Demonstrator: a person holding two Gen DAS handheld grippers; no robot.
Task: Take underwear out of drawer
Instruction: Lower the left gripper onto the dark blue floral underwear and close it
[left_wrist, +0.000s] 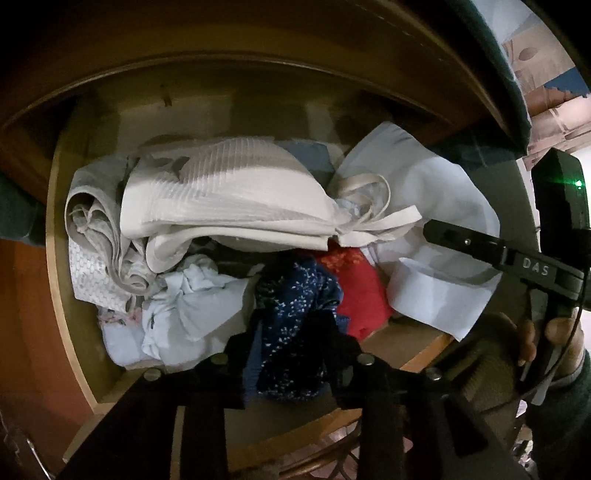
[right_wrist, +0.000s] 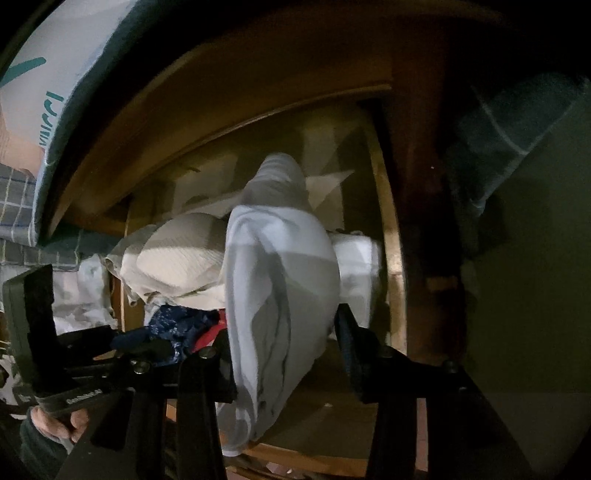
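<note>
An open wooden drawer (left_wrist: 55, 258) holds a heap of underwear and other clothes. My left gripper (left_wrist: 291, 332) reaches in from the near edge, shut on a navy white-speckled garment (left_wrist: 295, 291) that bunches between its fingers. My right gripper (right_wrist: 284, 332) is shut on a pale blue-grey garment (right_wrist: 280, 258), which hangs in a long fold down over the drawer's front edge. In the left wrist view the right gripper (left_wrist: 461, 240) lies on that pale cloth (left_wrist: 424, 192) at the drawer's right end. The left gripper (right_wrist: 147, 350) shows at the lower left of the right wrist view.
A cream ribbed garment (left_wrist: 229, 199) tops the heap, with a red piece (left_wrist: 362, 291), a crumpled light blue piece (left_wrist: 192, 306) and a grey patterned roll (left_wrist: 92, 240) around it. The furniture's top edge (left_wrist: 443, 55) overhangs the drawer. A person's hand (left_wrist: 554, 332) holds the right gripper's handle.
</note>
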